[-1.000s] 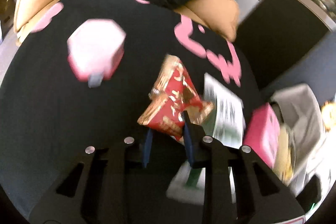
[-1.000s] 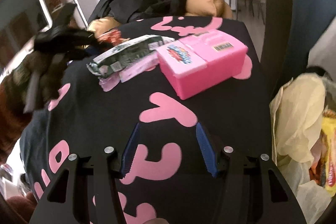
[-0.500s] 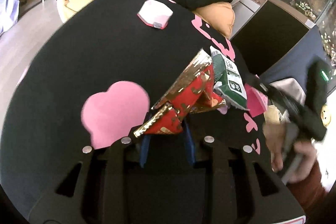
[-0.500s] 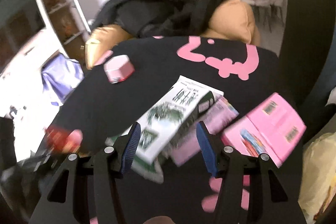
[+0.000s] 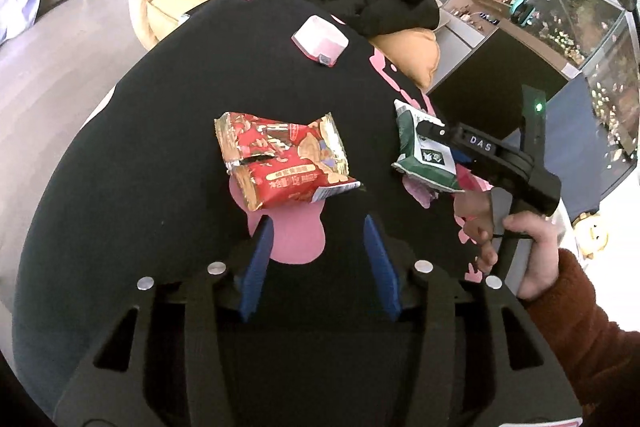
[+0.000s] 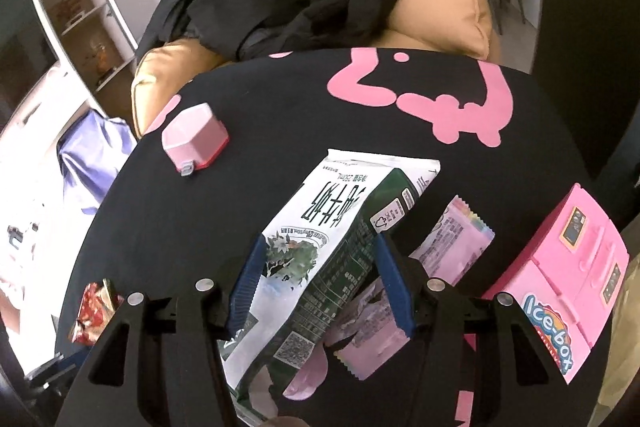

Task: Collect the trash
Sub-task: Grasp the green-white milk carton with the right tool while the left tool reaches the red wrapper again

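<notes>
Left wrist: red snack wrapper [image 5: 285, 163] lies just beyond open left gripper [image 5: 318, 227].

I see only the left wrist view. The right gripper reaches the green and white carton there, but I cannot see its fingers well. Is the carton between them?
Observer: Yes. In the right wrist view the milk carton lies between the fingers of the right gripper, whose jaws stand open.
Operator: Is something under the carton?
Observer: A pink wrapper with zigzag ends lies partly under it and sticks out on its right.
Operator: Is there anything further right that I miss?
Observer: A pink toy fridge marked Ice-box lies on the black cloth, apart from the carton.
</notes>
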`<state>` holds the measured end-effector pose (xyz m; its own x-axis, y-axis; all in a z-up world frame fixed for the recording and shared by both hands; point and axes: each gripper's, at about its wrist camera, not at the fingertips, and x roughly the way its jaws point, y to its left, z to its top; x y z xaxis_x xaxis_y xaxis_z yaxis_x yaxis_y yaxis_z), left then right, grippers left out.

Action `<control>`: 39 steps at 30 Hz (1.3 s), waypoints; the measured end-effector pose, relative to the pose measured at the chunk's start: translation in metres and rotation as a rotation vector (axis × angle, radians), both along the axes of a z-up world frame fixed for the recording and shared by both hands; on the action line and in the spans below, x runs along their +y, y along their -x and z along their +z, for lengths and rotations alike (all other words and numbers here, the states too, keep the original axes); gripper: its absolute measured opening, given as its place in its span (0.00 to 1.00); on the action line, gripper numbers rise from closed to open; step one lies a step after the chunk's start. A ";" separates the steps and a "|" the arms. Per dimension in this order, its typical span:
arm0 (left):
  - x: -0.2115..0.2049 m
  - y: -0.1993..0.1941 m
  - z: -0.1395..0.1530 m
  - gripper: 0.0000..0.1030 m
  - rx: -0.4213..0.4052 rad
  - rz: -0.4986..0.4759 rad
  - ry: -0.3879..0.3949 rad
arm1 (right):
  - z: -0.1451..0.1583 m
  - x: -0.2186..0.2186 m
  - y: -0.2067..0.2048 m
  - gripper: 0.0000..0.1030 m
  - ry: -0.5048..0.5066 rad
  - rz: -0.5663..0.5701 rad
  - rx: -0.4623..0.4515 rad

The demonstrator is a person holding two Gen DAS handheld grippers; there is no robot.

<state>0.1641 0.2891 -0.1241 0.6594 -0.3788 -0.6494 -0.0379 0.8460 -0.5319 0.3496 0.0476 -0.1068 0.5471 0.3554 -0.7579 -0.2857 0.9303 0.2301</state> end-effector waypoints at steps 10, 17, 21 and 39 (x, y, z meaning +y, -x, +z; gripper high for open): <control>0.012 0.003 0.025 0.52 -0.080 0.025 -0.092 | 0.007 -0.003 0.033 0.31 0.094 0.139 -0.022; 0.019 -0.020 0.036 0.52 -0.083 0.060 -0.148 | 0.021 -0.007 0.045 0.44 0.165 0.126 -0.090; 0.020 -0.022 0.042 0.53 -0.105 0.078 -0.183 | 0.030 0.003 0.047 0.57 0.105 0.125 -0.115; 0.031 -0.014 0.025 0.53 -0.054 0.084 -0.130 | 0.018 0.021 0.044 0.47 0.240 0.130 -0.138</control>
<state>0.1783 0.3202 -0.0992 0.7205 -0.2355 -0.6522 -0.0858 0.9030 -0.4209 0.3059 0.0685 -0.0886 0.6125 0.2487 -0.7504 -0.4192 0.9069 -0.0416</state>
